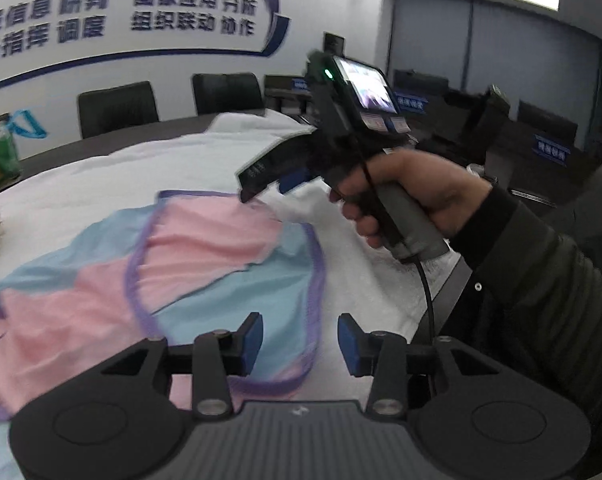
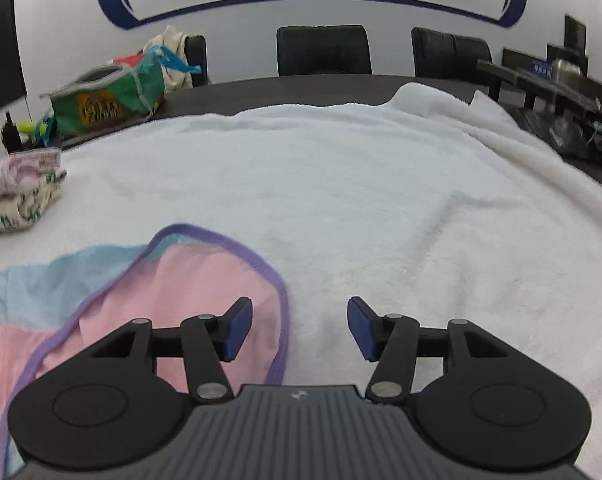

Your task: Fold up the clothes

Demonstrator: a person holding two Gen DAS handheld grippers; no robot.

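Observation:
A pink and light-blue garment point(image 1: 205, 248) with purple trim lies crumpled on a white towel point(image 1: 141, 168) that covers the table. My left gripper point(image 1: 301, 340) hovers open over the garment's blue part and purple hem, holding nothing. A hand point(image 1: 413, 196) holds my right gripper point(image 1: 267, 184) just above the garment's far pink edge. In the right wrist view, the right gripper point(image 2: 299, 328) is open with its left finger over the garment's point(image 2: 173, 304) pink, purple-trimmed edge and its right finger over the bare towel point(image 2: 381, 200). Nothing sits between its pads.
A stack of folded patterned clothes point(image 2: 17, 192) sits at the towel's left edge. A green bag point(image 2: 105, 100) stands on the dark table behind it. Black chairs point(image 2: 325, 50) line the far side. A dark sleeve point(image 1: 541, 280) reaches in from the right.

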